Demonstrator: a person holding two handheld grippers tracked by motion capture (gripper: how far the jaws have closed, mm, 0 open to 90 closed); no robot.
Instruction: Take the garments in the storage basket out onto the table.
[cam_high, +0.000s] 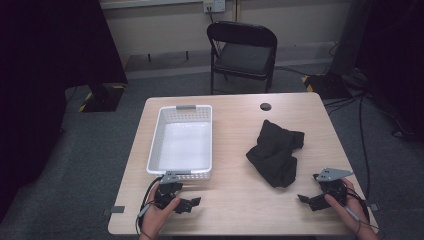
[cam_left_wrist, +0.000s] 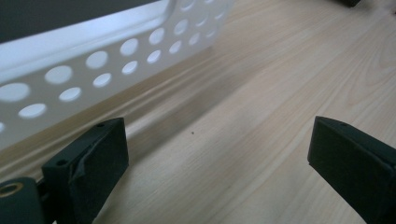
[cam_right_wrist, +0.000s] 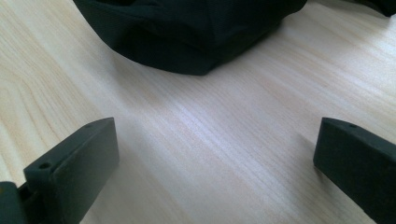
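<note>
A crumpled black cloth (cam_high: 276, 151) lies on the right half of the wooden table (cam_high: 235, 200). A white perforated basket (cam_high: 182, 141) stands empty on the left half. My left gripper (cam_high: 189, 204) rests near the front edge just below the basket, jaws wide apart with nothing between them; in the left gripper view (cam_left_wrist: 217, 154) the basket wall (cam_left_wrist: 93, 60) runs close ahead on the left. My right gripper (cam_high: 309, 201) sits at the front right, open and empty, and the cloth's edge (cam_right_wrist: 187, 32) lies a short way ahead of it (cam_right_wrist: 217, 154).
A black folding chair (cam_high: 242, 52) stands behind the table's far edge. A round cable hole (cam_high: 265, 106) sits near the back of the tabletop. Cables and stand bases lie on the grey carpet (cam_high: 380, 145) to the right and left.
</note>
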